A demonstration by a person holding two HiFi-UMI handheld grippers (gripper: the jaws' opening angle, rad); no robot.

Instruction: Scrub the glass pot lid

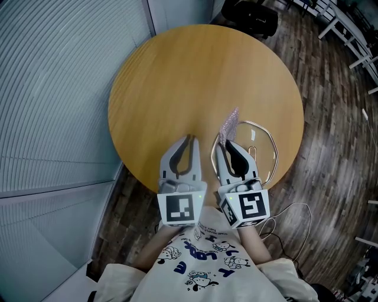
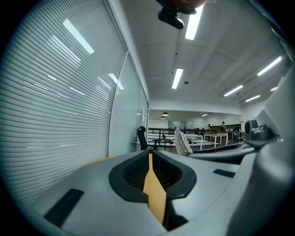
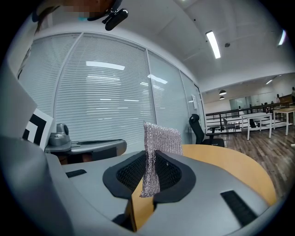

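Observation:
In the head view the glass pot lid (image 1: pixel 266 154) lies flat on the round wooden table (image 1: pixel 201 76) near its front right edge, and my right gripper covers part of it. That right gripper (image 1: pixel 226 143) is shut on a silvery mesh scrub cloth (image 1: pixel 229 125), which sticks out past its tips. The right gripper view shows the cloth (image 3: pixel 159 138) standing upright between the pads of the right gripper (image 3: pixel 152 159). My left gripper (image 1: pixel 189 138) hovers just left of it, shut with nothing in it. In the left gripper view its jaws (image 2: pixel 150 156) stand almost together, with the cloth (image 2: pixel 183 143) to the right.
A black office chair (image 1: pixel 251 17) stands past the table's far edge. Slatted window blinds (image 1: pixel 53 88) run along the left. White desks (image 1: pixel 348 29) stand at the back right on the wood floor, and a thin cable (image 1: pixel 295 212) lies on the floor at the near right.

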